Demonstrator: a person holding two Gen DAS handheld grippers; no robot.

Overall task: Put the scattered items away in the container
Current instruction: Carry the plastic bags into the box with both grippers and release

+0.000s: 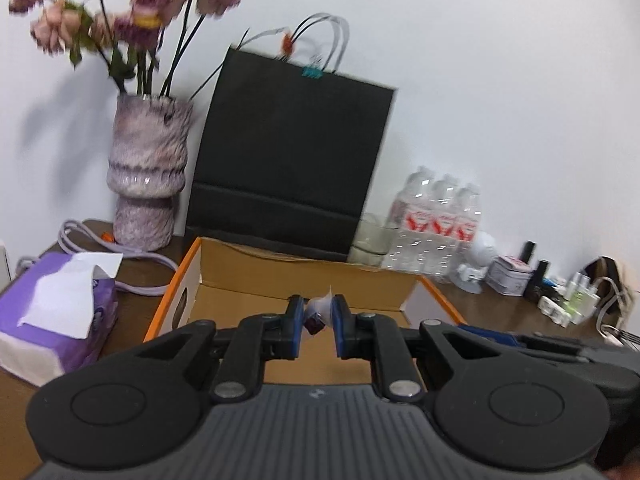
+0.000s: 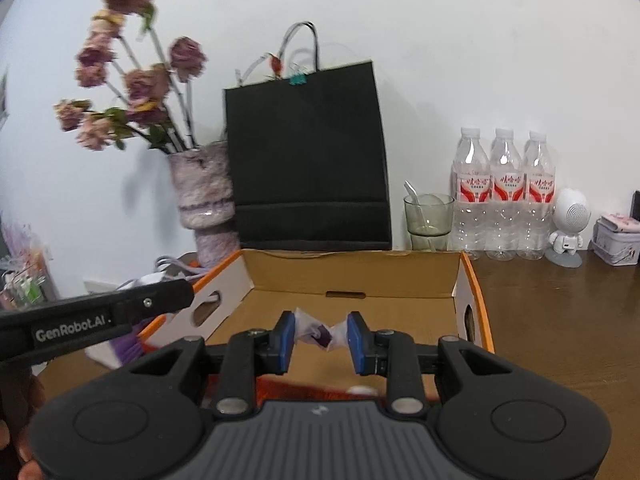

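An open cardboard box [image 1: 248, 268] with orange edges stands on the brown table, also in the right wrist view [image 2: 352, 276]. My left gripper [image 1: 317, 316] is shut on a small white and purple wrapped item [image 1: 316, 316], held over the box's near edge. My right gripper [image 2: 321, 334] is shut on a similar white and purple wrapped item [image 2: 320, 334], held over the box's near side. The left gripper's body [image 2: 100, 316] shows at the left of the right wrist view.
Behind the box stand a black paper bag [image 2: 308, 160], a vase of dried flowers [image 2: 206, 200], a glass with a spoon [image 2: 428, 220] and three water bottles [image 2: 504, 196]. A purple tissue pack [image 1: 56, 312] lies left. Small bottles and tins [image 1: 560, 292] crowd the right.
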